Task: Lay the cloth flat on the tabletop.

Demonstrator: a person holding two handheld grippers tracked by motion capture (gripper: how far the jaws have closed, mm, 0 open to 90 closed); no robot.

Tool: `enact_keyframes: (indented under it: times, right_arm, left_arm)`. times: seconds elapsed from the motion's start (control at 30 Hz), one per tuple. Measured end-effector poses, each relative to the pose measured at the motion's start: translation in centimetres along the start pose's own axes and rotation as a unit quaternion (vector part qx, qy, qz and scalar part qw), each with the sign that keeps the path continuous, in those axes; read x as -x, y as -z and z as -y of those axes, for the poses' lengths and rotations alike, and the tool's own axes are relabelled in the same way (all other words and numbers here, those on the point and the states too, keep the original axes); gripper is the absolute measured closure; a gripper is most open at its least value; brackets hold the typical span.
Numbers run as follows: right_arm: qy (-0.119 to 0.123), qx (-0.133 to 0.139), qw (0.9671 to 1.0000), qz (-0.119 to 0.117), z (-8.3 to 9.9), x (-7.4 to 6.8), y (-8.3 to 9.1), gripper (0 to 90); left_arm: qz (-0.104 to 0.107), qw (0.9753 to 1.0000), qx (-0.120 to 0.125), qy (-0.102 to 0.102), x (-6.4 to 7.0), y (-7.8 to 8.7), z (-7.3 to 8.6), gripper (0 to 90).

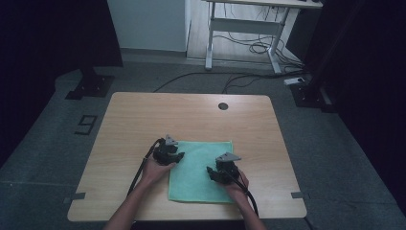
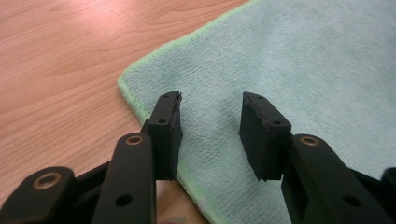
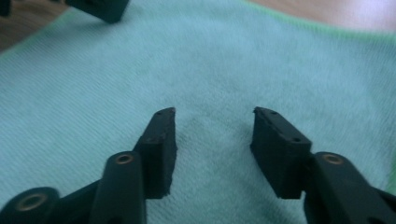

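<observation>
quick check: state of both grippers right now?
Left gripper: open, holding nothing, over the green cloth near its corner.
Right gripper: open, holding nothing, over the cloth.

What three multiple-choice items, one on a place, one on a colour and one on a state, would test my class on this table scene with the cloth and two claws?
1. Where does the left claw hover?
A. over the cloth's left edge near a far corner
B. over the table's round hole
C. off the table

2. What colour is the cloth?
A. red
B. light green
C. black

3. How do the right claw's jaws stand?
A. shut on the cloth
B. shut on nothing
C. open

Answers: 1 A, the left gripper view shows its jaws astride the cloth's edge by a corner; 2 B, all views show green; 3 C, a clear gap shows between the jaws.
</observation>
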State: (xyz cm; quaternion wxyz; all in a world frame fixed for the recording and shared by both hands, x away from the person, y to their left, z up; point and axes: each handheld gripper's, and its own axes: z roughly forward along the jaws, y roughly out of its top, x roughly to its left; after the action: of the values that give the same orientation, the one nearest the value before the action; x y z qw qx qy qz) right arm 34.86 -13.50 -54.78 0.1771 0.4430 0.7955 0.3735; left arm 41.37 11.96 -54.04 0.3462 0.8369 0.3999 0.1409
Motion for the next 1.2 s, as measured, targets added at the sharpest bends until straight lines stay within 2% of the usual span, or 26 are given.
enact_keyframes:
  times: [0.07,0.1,0.13,0.2,0.23,0.27,0.3,0.33,0.43,0.67,0.73,0.77,0.87,0.9,0.97,1.0,1.03,1.07,1.13,1.17,1.2]
  right_arm:
    - [-0.011,0.009,0.9999,0.006,0.4,0.2,0.1,47.2]
    - [-0.011,0.009,0.9999,0.006,0.4,0.2,0.1,47.2]
    - [-0.003,0.009,0.9997,0.021,0.4,0.6,0.0,46.0]
    - [-0.001,0.010,0.9997,0.024,0.4,0.8,0.0,46.0]
    - [-0.006,0.011,0.9994,0.033,0.4,1.8,0.1,45.1]
    - [-0.006,0.011,0.9994,0.033,0.4,1.8,0.1,45.1]
    - [-0.013,0.014,0.9992,0.036,0.5,2.9,0.2,46.7]
    - [-0.013,0.014,0.9992,0.036,0.5,2.9,0.2,46.7]
    - [-0.016,0.017,0.9990,0.039,0.8,4.2,0.4,47.5]
    - [-0.013,0.018,0.9991,0.036,0.8,4.5,0.5,46.4]
    - [-0.012,0.017,0.9991,0.037,0.8,4.4,0.6,45.8]
    - [-0.012,0.028,0.9992,0.027,0.7,4.0,1.1,46.7]
    - [-0.008,0.037,0.9992,0.013,0.5,3.3,1.5,45.3]
    - [0.006,0.040,0.9992,-0.004,0.2,2.1,1.9,43.6]
    - [0.016,0.044,0.9987,-0.018,-0.2,1.1,2.1,42.7]
    - [0.016,0.044,0.9987,-0.018,-0.2,1.1,2.1,42.7]
    - [0.024,0.049,0.9979,-0.036,-0.5,-0.2,2.2,41.5]
    - [0.024,0.049,0.9979,-0.036,-0.5,-0.2,2.2,41.5]
    - [0.032,0.054,0.9967,-0.052,-0.8,-1.5,2.3,41.0]
    - [0.038,0.058,0.9954,-0.067,-0.9,-2.7,2.3,40.0]
    - [0.038,0.058,0.9954,-0.067,-0.9,-2.7,2.3,40.0]
  left_arm:
    - [0.001,1.0000,-0.001,0.002,-0.1,-0.1,-0.1,58.8]
    - [0.000,1.0000,0.000,0.002,0.0,-0.2,-0.2,58.8]
    - [0.000,1.0000,-0.001,0.004,0.0,-0.3,-0.3,58.5]
    - [0.000,1.0000,-0.002,0.006,0.1,-0.4,-0.4,58.3]
    - [0.001,1.0000,-0.003,0.005,0.2,-0.6,-0.6,58.1]
    - [0.001,1.0000,-0.003,0.005,0.2,-0.6,-0.6,57.9]
    - [0.003,1.0000,-0.003,0.006,0.5,-0.9,-0.9,57.8]
    - [0.003,1.0000,-0.003,0.006,0.5,-0.9,-0.9,57.7]
    - [0.004,1.0000,-0.003,0.006,0.7,-1.5,-1.5,57.5]
    - [0.004,0.9999,-0.007,0.009,0.8,-1.6,-1.8,56.7]
    - [0.001,0.9999,-0.001,0.012,0.9,-1.3,-1.8,56.6]
    - [-0.007,0.9999,0.005,0.005,0.9,-0.6,-1.9,56.6]
    - [-0.009,0.9999,0.012,0.006,0.7,-0.1,-2.1,56.5]
    - [-0.012,0.9998,0.015,0.008,0.5,0.4,-2.2,55.9]
    - [-0.012,0.9997,0.019,0.011,0.2,0.8,-2.4,55.1]
    - [-0.012,0.9997,0.019,0.011,0.2,0.8,-2.4,54.8]
    - [-0.011,0.9996,0.022,0.014,-0.1,1.3,-2.5,54.4]
    - [-0.011,0.9996,0.022,0.014,-0.1,1.3,-2.5,53.9]
    - [-0.012,0.9995,0.024,0.016,-0.3,1.5,-2.5,53.6]
    - [-0.011,0.9995,0.023,0.018,-0.5,1.6,-2.6,53.0]
    - [-0.011,0.9995,0.023,0.018,-0.5,1.6,-2.6,52.6]
